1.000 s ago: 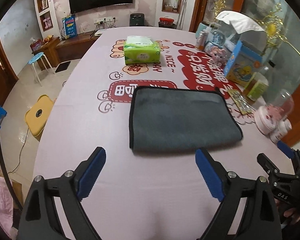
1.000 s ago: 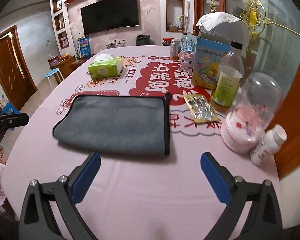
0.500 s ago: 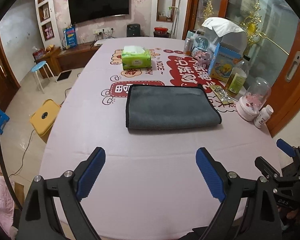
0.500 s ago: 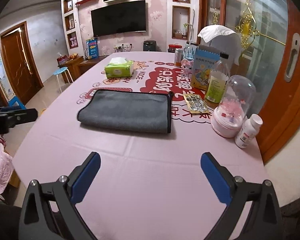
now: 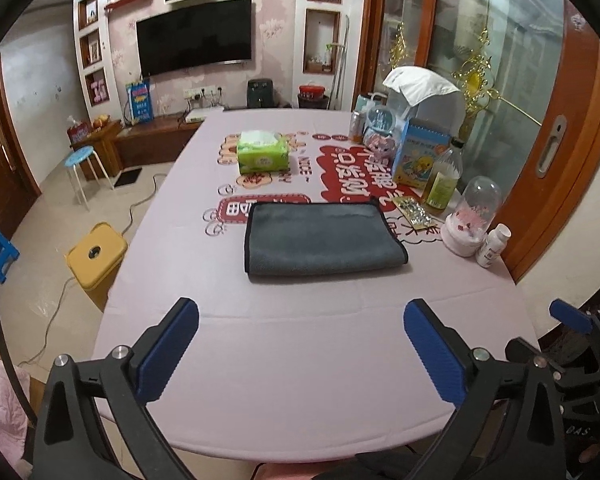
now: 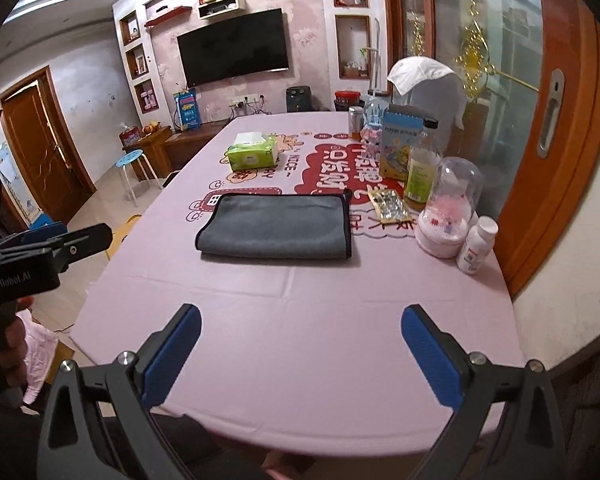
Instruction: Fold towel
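The left hand-held gripper (image 5: 301,344) hangs over the near edge of the tabletop with its blue-padded fingers (image 5: 168,354) spread wide apart and nothing between them. The right hand-held gripper (image 6: 301,346) sits in the same pose, blue pads apart and empty, over the near edge; its tip also shows at the right border of the left wrist view.

Well beyond both, the dark grey microfibre towel with black edging (image 5: 320,240) lies folded flat on the pink printed tabletop (image 5: 300,360), its folded edge facing the grippers. Behind it stands a green soft pack of tissues (image 5: 262,152). To the towel's right, near it, lies a foil blister pack (image 6: 389,205), then a glass-domed pink ornament (image 6: 446,212), a small white pill bottle (image 6: 477,245), and a bottle of yellow liquid (image 6: 420,168).
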